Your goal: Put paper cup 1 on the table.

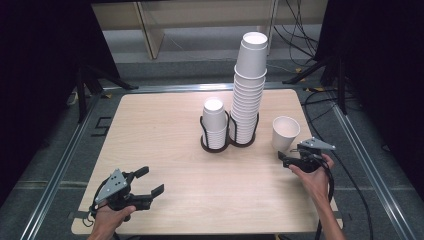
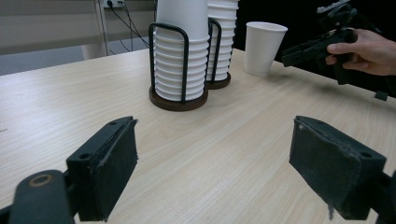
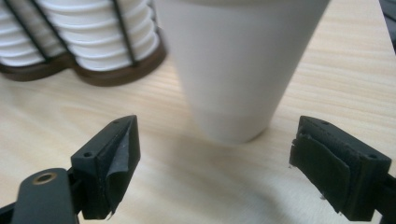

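The lone cup [image 3: 238,65] stands upright on the table [image 1: 150,145], mouth up, just ahead of the right gripper [image 3: 215,163] and roughly centred between its two jaws, which are spread wide with nothing between the pads; the cup's base sits a little beyond the jaw tips, not yet inside them. It looks like a thin paper cup, so I judge it very light, easily crushed and easily tipped or pushed along the smooth wood if one jaw meets it first. The wall tapers toward the base, so a grip low down could squeeze it upward and out; the better hold seems to be across the middle of the wall, jaws level and closing gently, only enough to dent nothing. Beyond and to the left of this gripper stands a dark wire holder [image 1: 227,140] with two bays, each carrying a stack [image 1: 248,90] of upside-down cups: one tall and leaning slightly, one short [image 1: 215,125]. That makes one loose cup, two stacks, one holder. The left gripper [image 1: 145,182] sits well apart near the table's front edge, its jaws also standing wide apart and empty, pointing toward the holder.
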Action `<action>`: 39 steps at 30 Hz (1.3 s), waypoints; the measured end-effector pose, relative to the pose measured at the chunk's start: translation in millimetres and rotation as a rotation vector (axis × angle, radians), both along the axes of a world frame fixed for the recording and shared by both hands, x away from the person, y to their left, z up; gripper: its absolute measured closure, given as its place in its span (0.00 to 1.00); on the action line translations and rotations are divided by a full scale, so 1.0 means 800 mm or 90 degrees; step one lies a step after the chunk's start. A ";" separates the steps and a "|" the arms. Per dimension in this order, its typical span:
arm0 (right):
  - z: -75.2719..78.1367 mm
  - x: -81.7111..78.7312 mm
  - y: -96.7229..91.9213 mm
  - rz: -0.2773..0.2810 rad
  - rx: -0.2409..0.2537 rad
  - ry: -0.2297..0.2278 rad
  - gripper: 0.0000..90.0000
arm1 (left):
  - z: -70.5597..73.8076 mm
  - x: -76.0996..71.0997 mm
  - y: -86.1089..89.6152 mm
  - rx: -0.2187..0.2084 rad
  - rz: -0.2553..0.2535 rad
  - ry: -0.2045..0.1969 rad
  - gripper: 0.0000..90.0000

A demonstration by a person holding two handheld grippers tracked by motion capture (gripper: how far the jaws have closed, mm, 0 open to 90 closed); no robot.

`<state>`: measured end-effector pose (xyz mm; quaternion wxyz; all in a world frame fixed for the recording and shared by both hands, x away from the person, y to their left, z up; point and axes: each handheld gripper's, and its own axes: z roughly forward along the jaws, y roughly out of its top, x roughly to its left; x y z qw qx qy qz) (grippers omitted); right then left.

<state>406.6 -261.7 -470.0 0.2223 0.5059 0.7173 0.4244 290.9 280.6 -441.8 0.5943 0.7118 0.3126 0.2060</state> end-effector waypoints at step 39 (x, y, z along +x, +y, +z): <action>0.086 -0.055 0.101 0.164 0.039 -0.102 0.20 | -0.002 0.001 0.001 0.020 0.005 0.008 0.16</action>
